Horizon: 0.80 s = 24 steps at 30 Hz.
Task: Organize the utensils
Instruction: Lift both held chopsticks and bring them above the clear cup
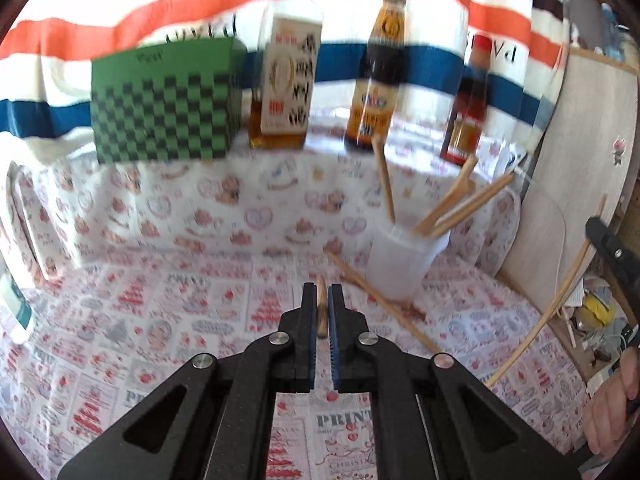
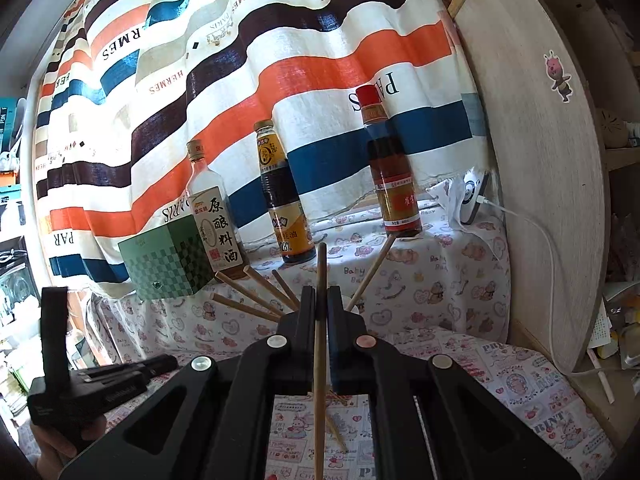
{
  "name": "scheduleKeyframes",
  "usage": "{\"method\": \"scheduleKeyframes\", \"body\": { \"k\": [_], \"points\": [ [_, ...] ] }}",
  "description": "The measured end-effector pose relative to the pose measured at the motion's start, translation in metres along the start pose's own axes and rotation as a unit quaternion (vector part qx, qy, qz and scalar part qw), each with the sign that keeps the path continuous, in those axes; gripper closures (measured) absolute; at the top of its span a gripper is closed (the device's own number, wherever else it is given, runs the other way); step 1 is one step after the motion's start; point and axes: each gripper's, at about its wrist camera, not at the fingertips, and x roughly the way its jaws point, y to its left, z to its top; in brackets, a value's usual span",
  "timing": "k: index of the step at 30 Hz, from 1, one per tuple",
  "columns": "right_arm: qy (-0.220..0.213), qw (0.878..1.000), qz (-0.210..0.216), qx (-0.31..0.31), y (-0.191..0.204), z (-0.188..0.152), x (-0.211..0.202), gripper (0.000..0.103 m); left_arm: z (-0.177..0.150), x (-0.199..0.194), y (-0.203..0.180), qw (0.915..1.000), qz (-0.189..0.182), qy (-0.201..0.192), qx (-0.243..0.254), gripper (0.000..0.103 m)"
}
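The counter (image 1: 168, 320) is spread with a white cloth printed all over in red and pink hearts, bears and lettering, and the cloth climbs a low step at the back. Behind it hangs a curtain (image 2: 280, 80) in broad white, orange, blue and dark brown stripes, and a pale wooden panel (image 2: 532, 160) closes the right side. On the step stand a green checkered box (image 1: 164, 100), a clear bottle with a white label (image 1: 286, 76), a dark sauce bottle (image 1: 374, 80) and a red-capped bottle (image 1: 468, 104). Near the right end of the counter sits a translucent plastic cup (image 1: 404, 260) with several chopsticks (image 1: 460, 204) leaning out of it, thin, pale wood, fanned apart. Another chopstick (image 1: 380, 304) lies flat on the cloth just beside the cup. The left gripper (image 1: 322, 300) has its jaws closed tight on a short wooden piece, seen end-on. The right gripper (image 2: 321, 300) has its jaws pinched on a single chopstick (image 2: 320, 360), held nearly upright.
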Motion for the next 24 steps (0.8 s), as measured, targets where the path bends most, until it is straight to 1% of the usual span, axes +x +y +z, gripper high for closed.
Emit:
{"method": "scheduleKeyframes", "body": {
  "k": [2, 3, 4, 7, 9, 12, 14, 16, 18, 22, 24],
  "points": [
    [0.000, 1.000, 0.000, -0.001, 0.000, 0.000, 0.000, 0.097, 0.007, -0.019, 0.003, 0.9988, 0.010, -0.048, -0.001, 0.099],
    [0.000, 1.000, 0.000, -0.001, 0.000, 0.000, 0.000, 0.097, 0.011, -0.027, 0.008, 0.9978, 0.010, -0.065, -0.005, 0.099],
    [0.000, 1.000, 0.001, -0.002, 0.000, 0.000, 0.000, 0.097, 0.013, -0.030, 0.010, 0.9973, 0.008, -0.072, -0.010, 0.099],
    [-0.001, 1.000, 0.001, -0.003, 0.000, 0.000, -0.001, 0.097, 0.019, -0.031, 0.018, 0.9974, -0.004, -0.068, -0.024, 0.099],
    [0.000, 1.000, 0.002, -0.003, 0.001, 0.000, -0.001, 0.097, 0.020, -0.034, 0.020, 0.9974, 0.009, -0.069, -0.019, 0.099],
    [0.001, 1.000, 0.014, -0.002, 0.000, 0.002, 0.000, 0.097, 0.024, -0.038, 0.020, 0.9971, 0.002, -0.071, -0.029, 0.099],
    [0.011, 1.000, 0.005, -0.001, 0.001, 0.006, 0.002, 0.097, 0.031, -0.040, 0.017, 0.9970, 0.006, -0.072, -0.027, 0.099],
    [0.021, 1.000, 0.008, -0.002, 0.003, 0.015, 0.003, 0.097, 0.041, -0.042, 0.012, 0.9976, 0.015, -0.064, -0.022, 0.099],
    [0.023, 1.000, 0.008, -0.016, 0.009, 0.029, 0.003, 0.097, 0.056, -0.044, 0.007, 0.9981, 0.010, -0.058, -0.017, 0.099],
    [0.016, 0.999, -0.004, -0.047, 0.019, 0.061, 0.008, 0.097, 0.087, -0.050, -0.001, 0.9979, 0.008, -0.064, -0.010, 0.099],
    [0.010, 0.999, -0.002, -0.046, 0.020, 0.080, 0.013, 0.097, 0.103, -0.052, -0.006, 0.9976, 0.001, -0.068, -0.008, 0.099]
  ]
}}
